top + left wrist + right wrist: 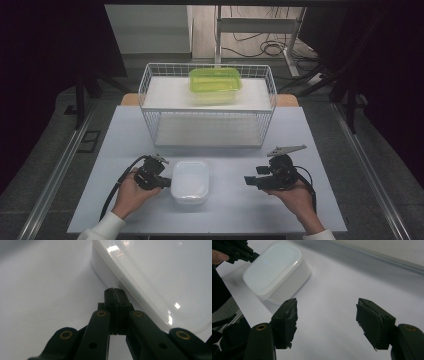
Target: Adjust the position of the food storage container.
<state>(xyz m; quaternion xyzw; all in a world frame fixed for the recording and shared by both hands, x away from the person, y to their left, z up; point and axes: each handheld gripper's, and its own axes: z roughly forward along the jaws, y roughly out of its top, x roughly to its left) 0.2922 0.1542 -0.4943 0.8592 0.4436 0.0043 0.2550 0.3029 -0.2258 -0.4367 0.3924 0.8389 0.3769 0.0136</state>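
— Pale grey table, dark room around it, cables on the floor behind. Where is the white lidded box?

— The white lidded box lies near the front edge of the table, left of the middle, lid on. The left tongs are at its left side, jaws shut together with nothing between them.

— Do they touch it?

— From the left gripper view the closed tips sit right against the wall of the box, just under the lid's rim; whether they press on it is hard to tell. That view cuts the box off at the right and top.

— And the other hand?

— The right tongs are well apart from the box, pointing toward it, jaws wide and holding nothing. The right gripper view shows the whole box with the left tongs at its far corner, and worn, ragged pads.

— Farther back?

— A white wire rack carries a green container on its upper shelf; its contents cannot be made out.
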